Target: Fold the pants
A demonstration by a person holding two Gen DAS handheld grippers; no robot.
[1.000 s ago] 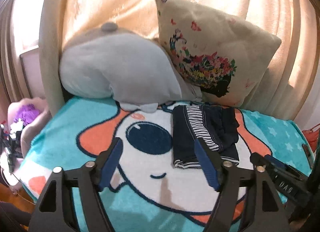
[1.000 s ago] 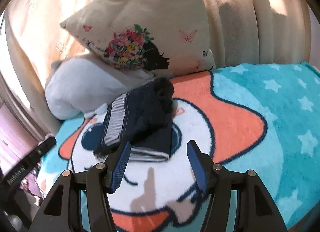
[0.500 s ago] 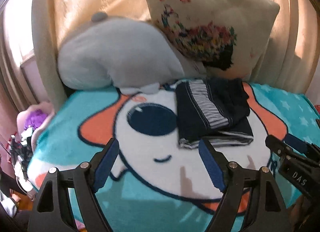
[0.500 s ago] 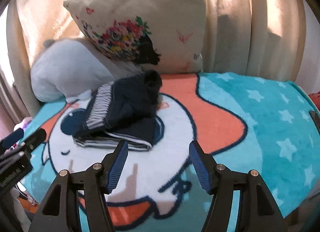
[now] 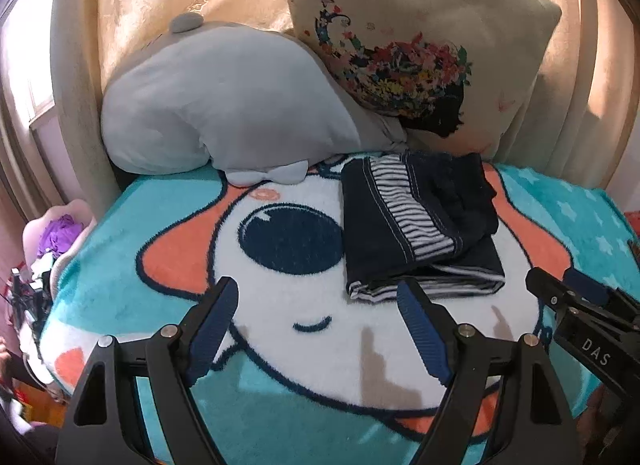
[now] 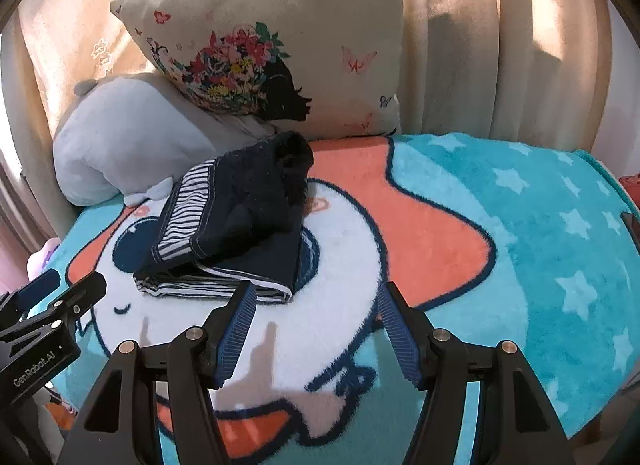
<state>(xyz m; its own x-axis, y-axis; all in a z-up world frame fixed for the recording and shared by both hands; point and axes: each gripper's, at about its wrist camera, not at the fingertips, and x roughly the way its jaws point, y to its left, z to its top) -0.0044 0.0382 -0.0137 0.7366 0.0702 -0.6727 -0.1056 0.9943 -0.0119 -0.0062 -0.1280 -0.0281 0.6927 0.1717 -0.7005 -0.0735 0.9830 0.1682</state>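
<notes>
Lying folded on the blanket [image 5: 280, 345], the pants [image 5: 416, 225] sit just beyond both grippers' spread, empty jaws: left gripper [image 5: 316, 325], right gripper [image 6: 314, 329].

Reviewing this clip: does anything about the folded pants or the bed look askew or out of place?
Mostly tidy. The folded pants lie on the cartoon blanket before the pillows, but the top layer is skewed over the bottom one, and a dark bunched end humps up at the back instead of lying flat. Both grippers are open and hold nothing.
</notes>
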